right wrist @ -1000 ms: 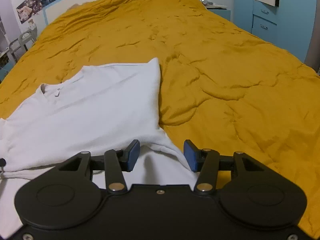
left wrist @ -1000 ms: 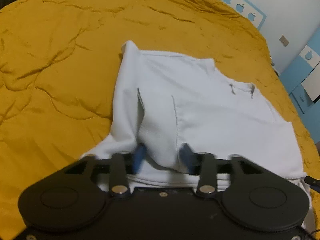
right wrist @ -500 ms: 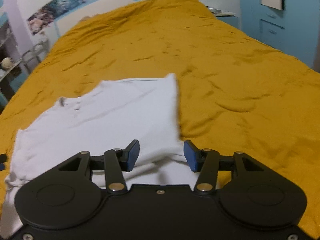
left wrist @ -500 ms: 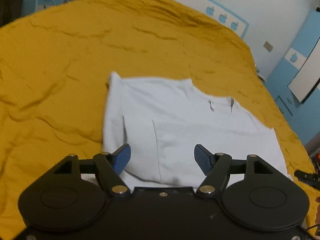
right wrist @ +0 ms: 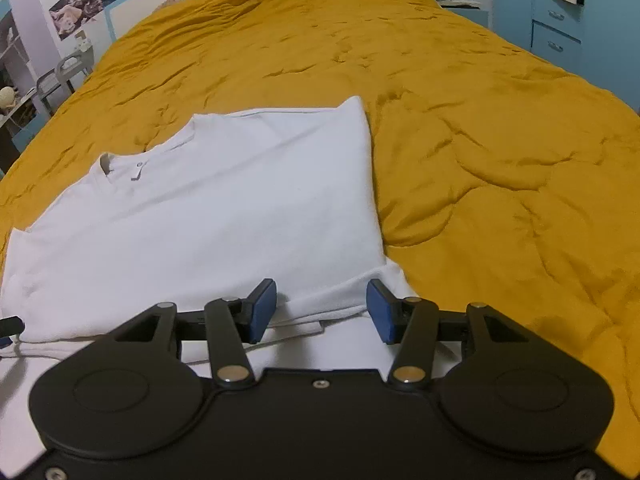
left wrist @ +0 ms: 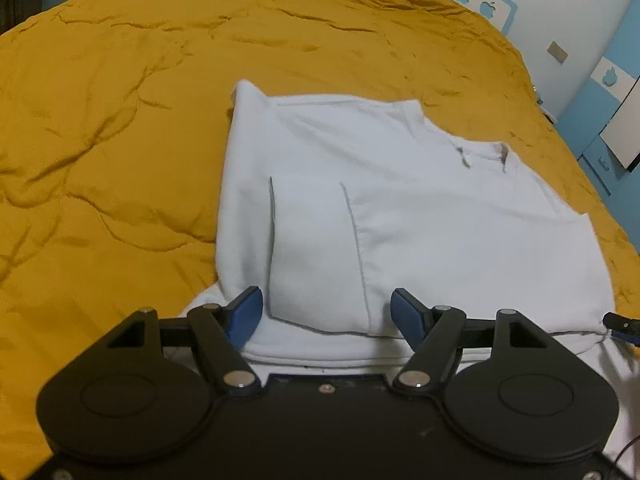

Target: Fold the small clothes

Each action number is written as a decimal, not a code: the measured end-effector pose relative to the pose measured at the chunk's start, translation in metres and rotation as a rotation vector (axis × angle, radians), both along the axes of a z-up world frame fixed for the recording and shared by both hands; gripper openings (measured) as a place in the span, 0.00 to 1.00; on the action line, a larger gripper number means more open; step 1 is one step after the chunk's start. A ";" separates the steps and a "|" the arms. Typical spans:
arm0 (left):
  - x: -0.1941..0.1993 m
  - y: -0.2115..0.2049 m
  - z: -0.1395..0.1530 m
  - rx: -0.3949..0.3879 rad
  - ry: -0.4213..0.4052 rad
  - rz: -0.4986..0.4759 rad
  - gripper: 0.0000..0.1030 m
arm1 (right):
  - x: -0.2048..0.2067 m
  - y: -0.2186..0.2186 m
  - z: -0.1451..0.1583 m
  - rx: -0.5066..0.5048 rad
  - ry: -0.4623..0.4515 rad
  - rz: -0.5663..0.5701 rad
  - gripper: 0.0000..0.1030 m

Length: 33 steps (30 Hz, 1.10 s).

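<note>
Below both released claws [left wrist: 326, 314] [right wrist: 322, 310], white shirt's [left wrist: 420, 208] near hem hidden behind black housings.

Folded white shirt [left wrist: 420, 216] on mustard quilt [left wrist: 120, 128], beyond spread jaws

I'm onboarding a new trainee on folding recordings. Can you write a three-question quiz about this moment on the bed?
1. True or false: the white shirt lies on a yellow bedspread.
2. In the left wrist view, what lies between the left tool fingers: A) a sock, B) a folded part of the shirt, C) nothing?
3. Fill in: the right tool jaws stand ____ over the shirt's near edge.

Key:
1. True.
2. B; the pads stand clear of the cloth.
3. Apart, gripping nothing.
</note>
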<state>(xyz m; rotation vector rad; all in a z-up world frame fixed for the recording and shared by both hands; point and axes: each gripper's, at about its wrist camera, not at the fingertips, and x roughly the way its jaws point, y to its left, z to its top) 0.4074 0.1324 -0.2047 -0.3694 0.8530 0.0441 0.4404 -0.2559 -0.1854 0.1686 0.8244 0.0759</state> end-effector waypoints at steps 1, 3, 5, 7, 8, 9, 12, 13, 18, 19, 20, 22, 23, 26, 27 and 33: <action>-0.002 0.003 0.002 0.002 -0.003 0.000 0.72 | -0.002 -0.001 0.005 0.006 0.001 -0.005 0.50; -0.015 0.003 0.022 0.022 -0.025 -0.006 0.74 | -0.010 -0.005 0.018 0.019 -0.012 -0.003 0.50; -0.031 0.003 0.042 0.043 -0.043 -0.026 0.78 | -0.026 -0.009 0.035 0.021 -0.040 0.013 0.51; -0.052 0.002 0.061 0.060 -0.062 -0.043 0.79 | -0.044 -0.014 0.051 0.020 -0.066 0.028 0.54; -0.063 0.001 0.068 0.070 -0.066 -0.049 0.80 | -0.053 -0.017 0.057 0.020 -0.079 0.033 0.55; -0.074 0.001 0.074 0.077 -0.068 -0.055 0.82 | -0.065 -0.020 0.065 0.018 -0.092 0.036 0.56; -0.111 -0.003 0.085 0.085 -0.071 -0.066 0.82 | -0.097 -0.030 0.079 0.014 -0.114 0.041 0.64; -0.123 -0.004 0.086 0.083 -0.073 -0.070 0.82 | -0.109 -0.035 0.083 0.015 -0.121 0.043 0.65; -0.186 -0.012 0.080 0.067 -0.066 -0.078 0.83 | -0.167 -0.054 0.084 0.018 -0.106 0.083 0.65; -0.197 -0.014 0.077 0.063 -0.060 -0.080 0.83 | -0.178 -0.057 0.082 0.015 -0.101 0.092 0.65; -0.208 -0.016 0.075 0.062 -0.054 -0.076 0.83 | -0.188 -0.060 0.080 0.015 -0.092 0.102 0.65; -0.227 -0.018 0.071 0.056 -0.045 -0.076 0.83 | -0.205 -0.067 0.072 0.023 -0.062 0.111 0.65; -0.236 -0.019 0.070 0.053 -0.042 -0.071 0.83 | -0.212 -0.069 0.069 0.029 -0.050 0.112 0.65; -0.261 -0.020 0.064 0.032 -0.040 -0.066 0.83 | -0.235 -0.079 0.059 0.030 -0.027 0.121 0.65; -0.269 -0.020 0.062 0.021 -0.036 -0.061 0.83 | -0.242 -0.081 0.055 0.029 -0.018 0.126 0.63; -0.306 -0.013 0.047 -0.022 0.010 -0.029 0.83 | -0.271 -0.094 0.035 0.033 0.037 0.136 0.59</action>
